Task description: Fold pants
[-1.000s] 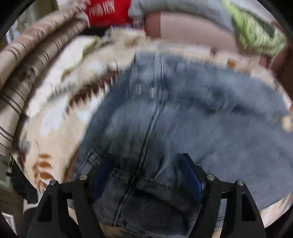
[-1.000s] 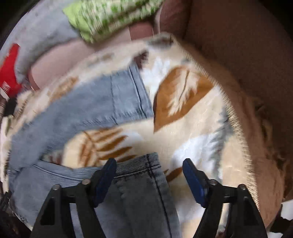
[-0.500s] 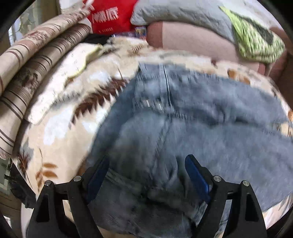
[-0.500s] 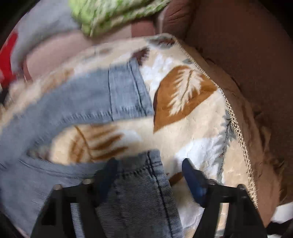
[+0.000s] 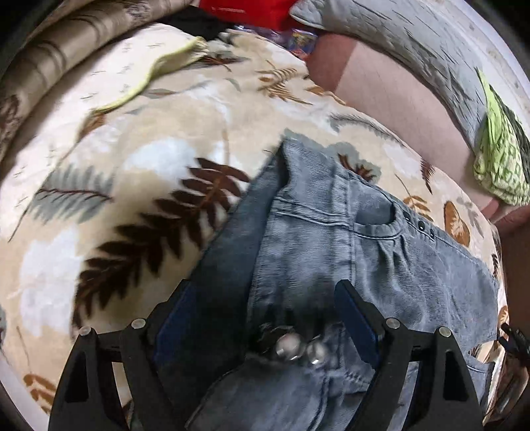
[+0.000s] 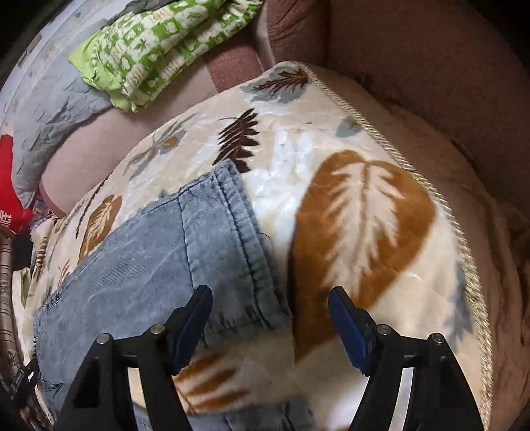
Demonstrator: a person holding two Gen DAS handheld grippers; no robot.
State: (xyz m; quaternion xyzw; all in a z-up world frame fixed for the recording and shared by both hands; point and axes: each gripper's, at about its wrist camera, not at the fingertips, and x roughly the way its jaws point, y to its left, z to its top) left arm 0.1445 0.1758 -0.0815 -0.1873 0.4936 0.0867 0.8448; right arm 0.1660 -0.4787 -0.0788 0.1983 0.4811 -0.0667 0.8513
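Grey-blue jeans (image 5: 331,238) lie spread on a cream leaf-print blanket (image 5: 116,165). In the left wrist view my left gripper (image 5: 265,311) hangs open over the waist end. The two metal buttons (image 5: 298,348) and a dark fold of denim sit between its blue pads, which do not press on them. In the right wrist view one leg's hem (image 6: 241,252) crosses the blanket (image 6: 364,215). My right gripper (image 6: 271,315) is open, with the hem's lower corner just inside the left pad. A second bit of denim (image 6: 265,414) shows at the bottom edge.
A brown sofa arm (image 6: 430,83) and backrest (image 5: 381,76) border the blanket. A green-patterned cloth (image 6: 159,43), a grey quilted pillow (image 5: 397,39) and a red bag (image 5: 248,10) lie at the back. Striped folded fabric (image 5: 49,59) is piled at the left.
The left view has slid left: more blanket shows and the buttons now lie between the jaws. The right gripper moved from the near leg's hem up to the far leg's hem.
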